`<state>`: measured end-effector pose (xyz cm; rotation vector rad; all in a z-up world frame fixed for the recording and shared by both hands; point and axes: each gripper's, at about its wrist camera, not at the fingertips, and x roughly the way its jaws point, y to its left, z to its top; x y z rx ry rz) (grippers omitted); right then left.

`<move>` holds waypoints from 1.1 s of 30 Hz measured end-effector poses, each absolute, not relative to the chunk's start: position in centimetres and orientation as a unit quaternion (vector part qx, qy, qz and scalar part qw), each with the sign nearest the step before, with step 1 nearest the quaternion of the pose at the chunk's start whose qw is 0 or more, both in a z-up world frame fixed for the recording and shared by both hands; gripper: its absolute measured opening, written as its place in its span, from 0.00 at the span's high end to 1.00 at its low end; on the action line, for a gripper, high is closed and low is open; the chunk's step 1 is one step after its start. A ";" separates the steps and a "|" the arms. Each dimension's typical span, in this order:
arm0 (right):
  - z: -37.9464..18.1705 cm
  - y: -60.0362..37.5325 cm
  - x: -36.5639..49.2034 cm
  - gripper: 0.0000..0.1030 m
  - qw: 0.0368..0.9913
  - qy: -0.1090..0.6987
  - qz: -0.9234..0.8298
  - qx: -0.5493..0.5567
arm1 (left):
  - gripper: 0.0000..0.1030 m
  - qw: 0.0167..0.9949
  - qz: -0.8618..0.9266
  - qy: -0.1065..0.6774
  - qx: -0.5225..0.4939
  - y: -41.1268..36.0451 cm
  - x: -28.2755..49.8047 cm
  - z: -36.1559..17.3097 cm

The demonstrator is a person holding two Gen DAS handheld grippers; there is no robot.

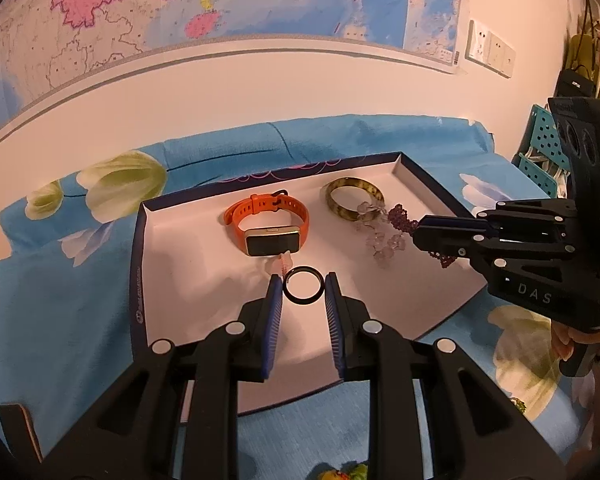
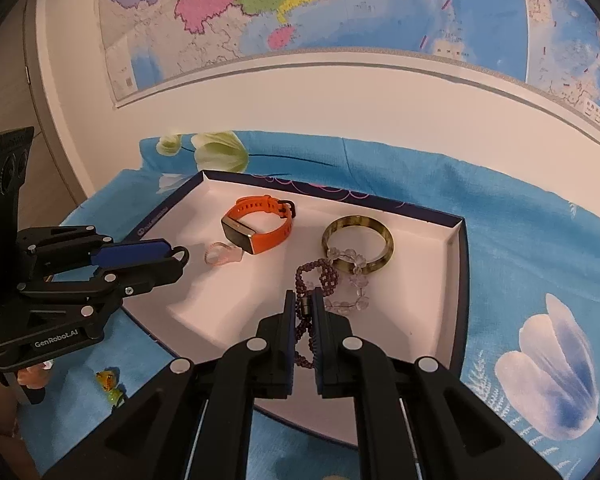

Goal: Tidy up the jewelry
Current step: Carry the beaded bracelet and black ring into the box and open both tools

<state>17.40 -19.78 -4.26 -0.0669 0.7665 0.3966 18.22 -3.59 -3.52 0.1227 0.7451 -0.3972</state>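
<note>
Grippers over white tray (image 1: 172, 280), both holding jewelry.
Left gripper (image 1: 303, 283) pinching black ring (image 1: 302, 285); right gripper (image 2: 305, 306) clamped on purple bead bracelet (image 2: 318, 276).

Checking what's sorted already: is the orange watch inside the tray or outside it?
Inside. The orange watch lies on the white floor of the tray, strap closed in a loop, within the dark rim.

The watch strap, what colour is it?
Orange; the watch strap shows best in the right wrist view.
</note>
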 end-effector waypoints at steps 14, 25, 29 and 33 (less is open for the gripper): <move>-5.6 -19.5 18.6 0.94 0.903 0.389 0.180 -0.036 | 0.79 0.904 -0.184 0.380 0.064 -4.2 19.7 -4.9; -6.0 -19.5 18.8 0.89 0.900 0.396 0.178 -0.032 | 0.78 0.897 -0.181 0.399 0.063 -4.3 20.4 -6.3; -5.4 -19.8 18.5 0.89 0.904 0.389 0.175 -0.027 | 0.78 0.898 -0.180 0.396 0.064 -4.3 20.3 -6.3; -4.7 -20.3 18.0 0.88 0.908 0.380 0.176 -0.016 | 0.72 0.902 -0.177 0.389 0.058 -3.9 19.9 -5.7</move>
